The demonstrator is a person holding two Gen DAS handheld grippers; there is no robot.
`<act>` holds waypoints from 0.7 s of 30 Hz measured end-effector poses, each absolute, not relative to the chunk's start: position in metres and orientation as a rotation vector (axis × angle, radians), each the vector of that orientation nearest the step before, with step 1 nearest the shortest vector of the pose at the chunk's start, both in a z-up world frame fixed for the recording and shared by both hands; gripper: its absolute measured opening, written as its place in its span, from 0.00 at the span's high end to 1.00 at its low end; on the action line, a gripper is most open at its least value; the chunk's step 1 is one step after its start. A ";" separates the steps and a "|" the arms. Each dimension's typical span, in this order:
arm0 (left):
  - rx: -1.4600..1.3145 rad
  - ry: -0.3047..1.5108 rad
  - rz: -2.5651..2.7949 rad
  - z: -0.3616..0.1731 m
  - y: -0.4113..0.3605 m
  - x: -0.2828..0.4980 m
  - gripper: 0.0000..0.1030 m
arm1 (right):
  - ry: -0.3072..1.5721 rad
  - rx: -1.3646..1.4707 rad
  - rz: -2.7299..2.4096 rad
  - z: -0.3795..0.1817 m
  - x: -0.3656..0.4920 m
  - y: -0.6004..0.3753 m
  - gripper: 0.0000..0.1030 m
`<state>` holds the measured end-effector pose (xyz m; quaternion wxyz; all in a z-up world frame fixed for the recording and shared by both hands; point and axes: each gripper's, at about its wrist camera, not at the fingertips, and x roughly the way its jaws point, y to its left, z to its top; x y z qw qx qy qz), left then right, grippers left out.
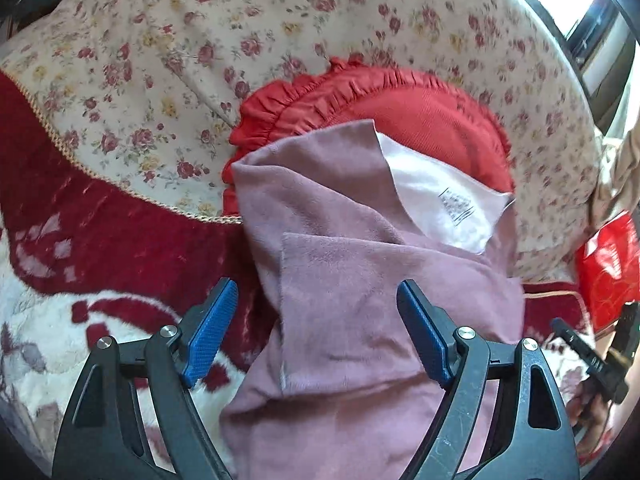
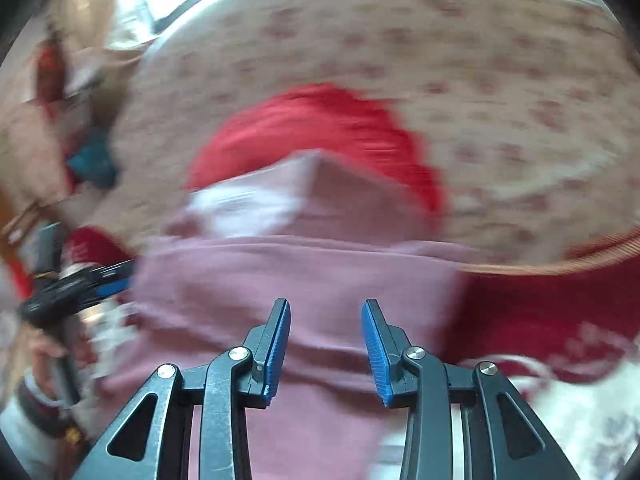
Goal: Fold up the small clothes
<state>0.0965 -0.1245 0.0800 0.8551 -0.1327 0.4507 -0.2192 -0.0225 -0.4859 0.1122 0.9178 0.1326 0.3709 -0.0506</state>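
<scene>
Nearest the cameras, the left tool stands wide over the pink garment, its blue pads clear of the cloth and nothing between them. The right tool is partly open, also empty, hanging over the same garment; that view is smeared, so finer detail there cannot be read.

The pink garment lies on a bed, across a red-and-white fleece blanket, with one flap already laid over its middle – its raw edge runs up from just ahead of the left tool. At the garment's far end a corner is turned back, showing white lining with a printed label. Beyond that, touching the garment's far end, sits a red ruffled piece, and behind both spreads a floral cover.

Judging by this, a fold has just been laid and both tools are free; the next move likely calls for picking a fresh edge – the near hem or the far turned-back corner – and carrying it over to halve the garment. Both pads would need to close on one layer's edge, not on the stacked flap.

To the left of the garment the blanket is open for moving. To its right a red bag lies near, so room is tighter there. The red ruffled piece crowds the garment's far edge.
</scene>
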 end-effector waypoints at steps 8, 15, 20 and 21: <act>-0.142 0.889 -0.480 0.099 -0.148 0.097 0.91 | 0.822 0.552 -0.143 0.055 0.018 -0.561 0.66; -0.180 0.771 -0.469 0.135 -0.122 0.099 0.97 | 0.612 0.514 -0.072 0.094 0.024 -0.544 0.89; -0.211 0.770 -0.445 0.129 -0.112 0.107 0.97 | 0.547 0.283 -0.077 0.128 0.025 -0.512 0.88; -0.220 0.790 -0.449 0.123 -0.112 0.107 0.97 | 0.597 0.261 -0.112 0.116 0.033 -0.514 0.86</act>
